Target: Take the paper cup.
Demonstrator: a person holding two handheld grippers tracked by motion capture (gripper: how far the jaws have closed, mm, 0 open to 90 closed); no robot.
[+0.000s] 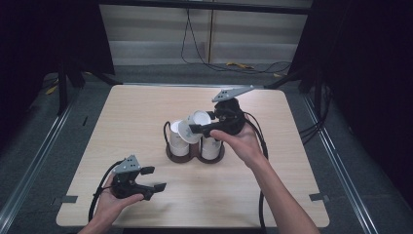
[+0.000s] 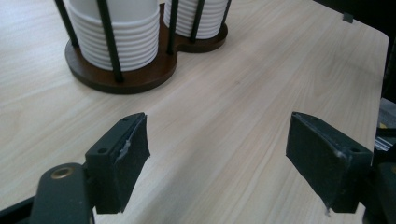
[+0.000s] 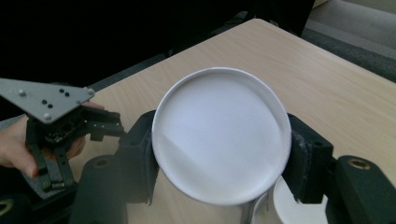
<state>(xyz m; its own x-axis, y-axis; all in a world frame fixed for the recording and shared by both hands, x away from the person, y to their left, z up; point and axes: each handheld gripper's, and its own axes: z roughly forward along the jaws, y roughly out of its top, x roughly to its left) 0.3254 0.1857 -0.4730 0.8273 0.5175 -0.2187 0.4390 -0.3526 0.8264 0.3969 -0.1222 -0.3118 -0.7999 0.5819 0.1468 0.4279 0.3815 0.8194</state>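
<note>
Now your right claw (image 1: 195,129) clamps a paper cup (image 3: 219,135) lifted off the holder (image 1: 195,157); left claw (image 2: 219,158) gapes idle. Carry it clear, then set it on the surface (image 1: 272,195).

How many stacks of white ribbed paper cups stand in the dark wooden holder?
2: the left stack and the right stack, each in its own ring of the dark wooden holder. Another white cup is gripped by the right gripper.

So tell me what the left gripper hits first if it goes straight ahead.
Likely bare table: the left gripper, fingers open, aims just right of the cup holder; depth is unclear.
</note>
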